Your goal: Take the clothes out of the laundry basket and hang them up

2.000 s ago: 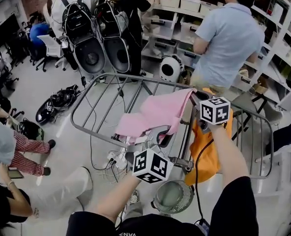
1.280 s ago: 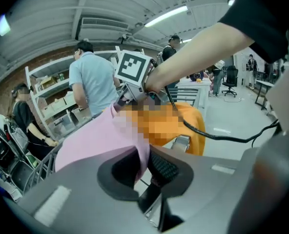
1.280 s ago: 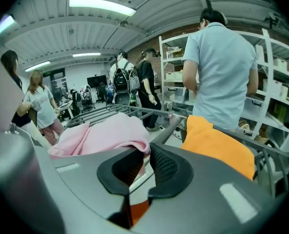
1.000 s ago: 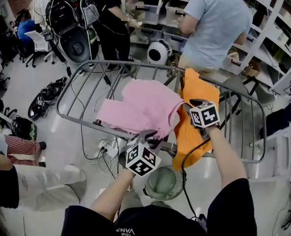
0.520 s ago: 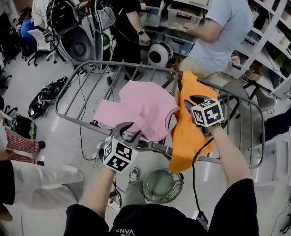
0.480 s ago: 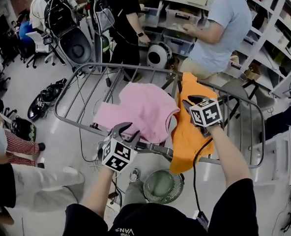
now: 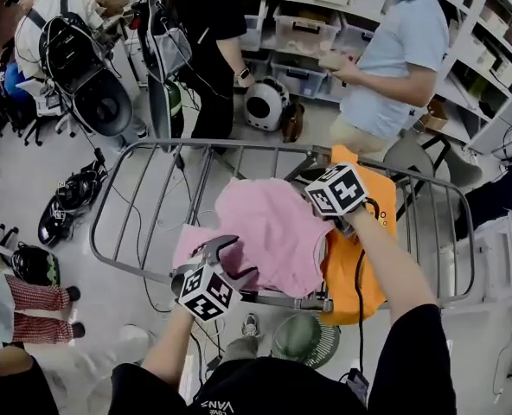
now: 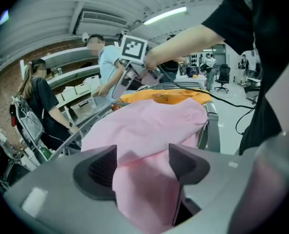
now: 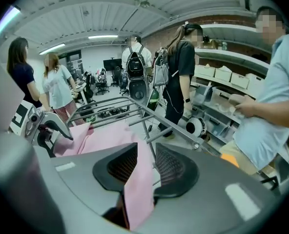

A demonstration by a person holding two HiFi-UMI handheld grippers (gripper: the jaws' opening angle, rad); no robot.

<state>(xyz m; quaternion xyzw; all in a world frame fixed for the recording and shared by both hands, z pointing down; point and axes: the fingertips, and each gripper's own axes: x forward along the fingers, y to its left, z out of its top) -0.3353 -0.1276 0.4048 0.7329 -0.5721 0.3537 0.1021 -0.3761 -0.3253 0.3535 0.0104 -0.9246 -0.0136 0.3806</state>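
At the far left the frame cut off a seated person (image 7: pixel 27 296) at the checked trouser legs, so I saw little of them. Next came the grey drying rack (image 7: pixel 118 199), its near rail partly covered by cloth. My left gripper (image 7: pixel 228 258) sat at that near rail, and its jaws had just been opening. In the left gripper view they stood wide apart with a fold of the pink garment (image 7: pixel 269 227) lying loose between them, the pads pressing on nothing. The garment lay draped over the rack's middle bars. Its near hem dropped behind the gripper body, so I could not see how far it hung. Below the rack a round greenish thing (image 7: pixel 304 340) showed between my arms. It was half hidden, and I could not tell whether it was the laundry basket. On the right, the marker cube (image 7: pixel 336 188) hid the right gripper's fingertips from the head view. The right gripper view showed the right gripper (image 9: pixel 145 167) clenched on a strip of the same pink cloth, pinched between the ribbed pads. Just beside it an orange garment (image 7: pixel 368 258) hung over the rack, my right forearm crossing in front of it. Beyond the rack stood a person in black (image 7: pixel 200 24) and a person in a light blue shirt (image 7: pixel 394 59) at the shelves (image 7: pixel 489 76), which ran out of frame at the right.
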